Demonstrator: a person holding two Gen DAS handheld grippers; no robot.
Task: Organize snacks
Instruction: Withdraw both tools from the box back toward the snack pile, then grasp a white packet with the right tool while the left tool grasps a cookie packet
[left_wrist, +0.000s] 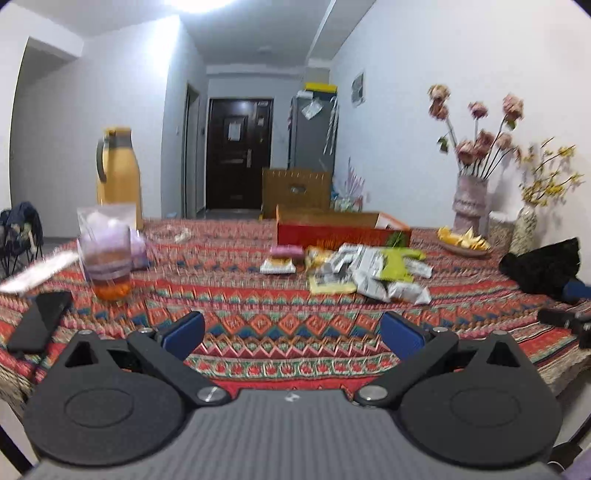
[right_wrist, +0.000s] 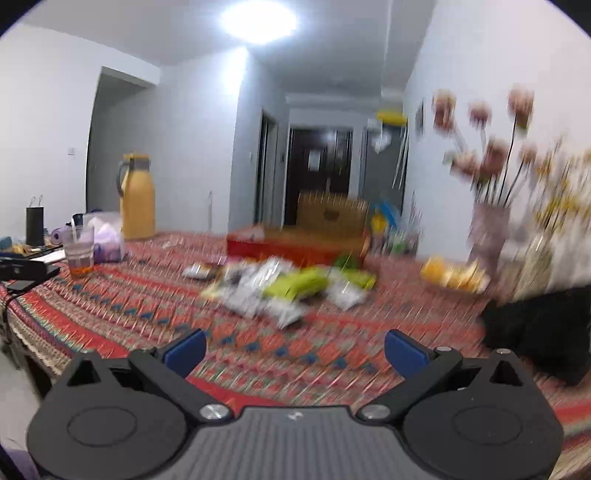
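1. Left wrist view: the left gripper (left_wrist: 291, 334), jaws spread and empty, hovers over the patterned tablecloth (left_wrist: 258, 306). The snack packets (left_wrist: 369, 269), silver, yellow and green, lie heaped mid-table before the red box (left_wrist: 332, 230), with bare cloth between.
2. Right wrist view: the right gripper (right_wrist: 295, 350) is likewise spread wide; the heap (right_wrist: 288, 288) is motion-blurred, its labels unreadable.

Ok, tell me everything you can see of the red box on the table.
The red box is a low, wide, open-topped carton with red printed sides and a plain brown inside that looks like cardboard. It sits flat toward the far side of the patterned tablecloth, just behind the pile of snack packets. What it holds cannot be seen. Neither gripper is near it.
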